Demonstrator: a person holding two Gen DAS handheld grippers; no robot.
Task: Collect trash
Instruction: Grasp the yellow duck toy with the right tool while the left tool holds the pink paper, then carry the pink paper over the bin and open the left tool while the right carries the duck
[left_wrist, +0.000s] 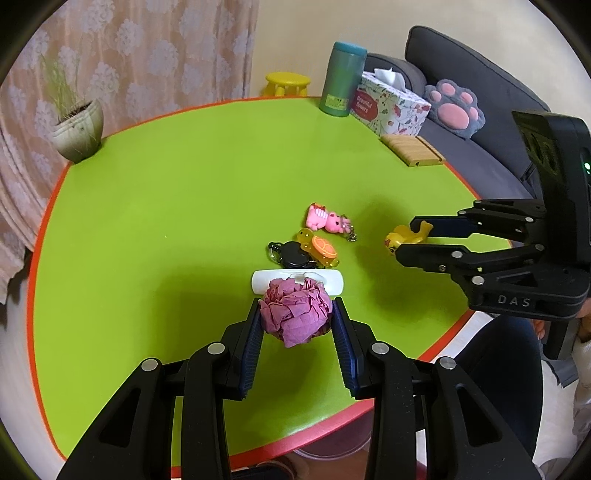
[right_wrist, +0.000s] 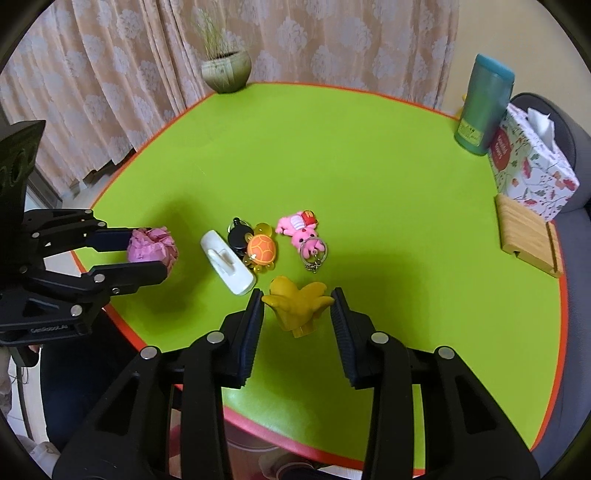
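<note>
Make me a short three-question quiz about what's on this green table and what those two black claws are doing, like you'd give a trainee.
1. True or false: the left gripper is closed on the crumpled pink paper ball.
2. What does the right gripper hold between its fingers? A) the pink plush keychain B) the yellow banana-peel toy C) the white hook
3. Fill in: the orange turtle charm lies between the white hook and the pink ____ keychain.

Key: 1 true; 2 B; 3 plush.
</note>
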